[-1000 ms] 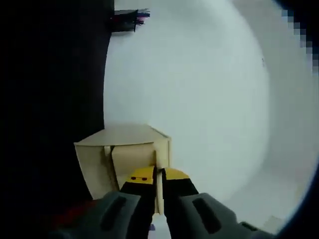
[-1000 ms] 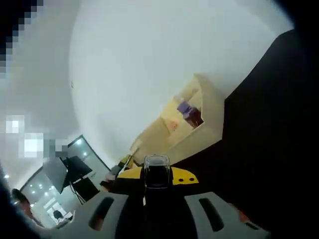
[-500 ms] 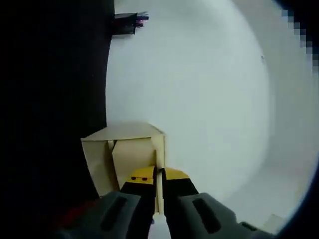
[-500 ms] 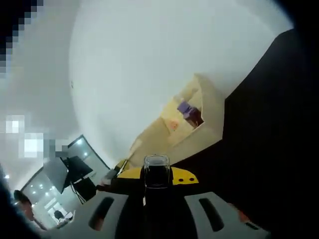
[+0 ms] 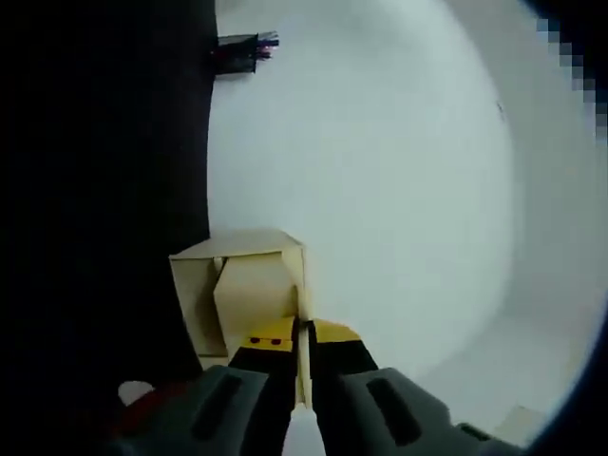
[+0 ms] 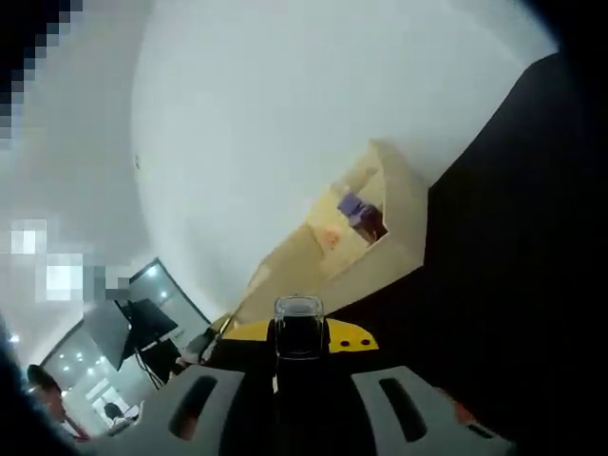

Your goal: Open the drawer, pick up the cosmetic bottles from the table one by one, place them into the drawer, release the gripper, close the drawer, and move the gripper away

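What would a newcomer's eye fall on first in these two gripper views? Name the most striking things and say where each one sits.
In the left gripper view, the pale wooden drawer box stands out just beyond the black-and-yellow left gripper, whose jaws sit nearly together against its edge. In the right gripper view, the right gripper grips a dark bottle with a clear cap, and beyond it the open drawer holds purple and dark red items.
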Motion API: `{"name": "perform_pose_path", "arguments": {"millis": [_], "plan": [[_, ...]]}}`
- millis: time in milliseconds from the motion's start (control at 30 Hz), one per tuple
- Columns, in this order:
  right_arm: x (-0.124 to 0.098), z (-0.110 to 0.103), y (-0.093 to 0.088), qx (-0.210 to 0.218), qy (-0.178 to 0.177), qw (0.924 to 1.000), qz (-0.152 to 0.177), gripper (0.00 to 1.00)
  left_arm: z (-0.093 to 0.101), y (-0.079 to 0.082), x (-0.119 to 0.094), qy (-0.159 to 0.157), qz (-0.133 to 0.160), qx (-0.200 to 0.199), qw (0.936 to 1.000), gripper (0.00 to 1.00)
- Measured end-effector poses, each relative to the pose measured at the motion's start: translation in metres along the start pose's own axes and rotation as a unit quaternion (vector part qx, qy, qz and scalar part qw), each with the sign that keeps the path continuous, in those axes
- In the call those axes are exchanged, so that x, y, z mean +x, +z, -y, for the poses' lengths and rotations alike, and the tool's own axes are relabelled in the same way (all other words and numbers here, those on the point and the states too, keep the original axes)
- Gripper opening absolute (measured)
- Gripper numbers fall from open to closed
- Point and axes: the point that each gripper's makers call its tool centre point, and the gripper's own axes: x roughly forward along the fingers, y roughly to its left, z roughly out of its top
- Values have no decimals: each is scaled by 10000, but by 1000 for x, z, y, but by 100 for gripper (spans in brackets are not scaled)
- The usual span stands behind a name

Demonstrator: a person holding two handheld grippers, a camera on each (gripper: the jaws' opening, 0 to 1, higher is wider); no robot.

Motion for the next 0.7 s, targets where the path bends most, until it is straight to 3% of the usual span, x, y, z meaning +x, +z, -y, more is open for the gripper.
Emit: {"name": "perform_pose_path", "arguments": {"millis": [533, 700], "plan": [[1, 0, 2, 6, 8, 10000, 1, 16, 3, -7, -32, 195, -97, 272, 9994, 7], [2, 0, 2, -2, 7, 10000, -3, 16, -1, -10, -39, 217, -89, 157, 9996, 7]]}}
